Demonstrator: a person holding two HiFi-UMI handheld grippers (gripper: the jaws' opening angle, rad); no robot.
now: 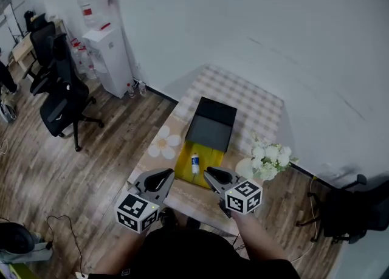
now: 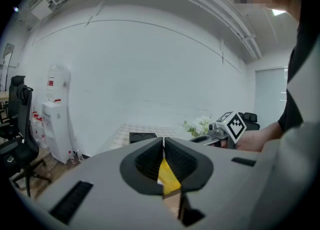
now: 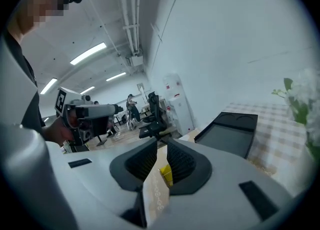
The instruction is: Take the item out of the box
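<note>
An office, going by swivel chairs and a water dispenser.

The head camera sits high over the bench and looks steeply down. It takes in the whole top, the wooden floor and the white wall, with the left tongs and right tongs at its lower edge. Each tongs camera rides low and close behind its own jaws, facing nearly level across the bench. The left one faces the wall, the right one angles leftward into the room, and each catches the other tongs at its side. All three views share the black box, the water dispenser and the white flowers.
</note>
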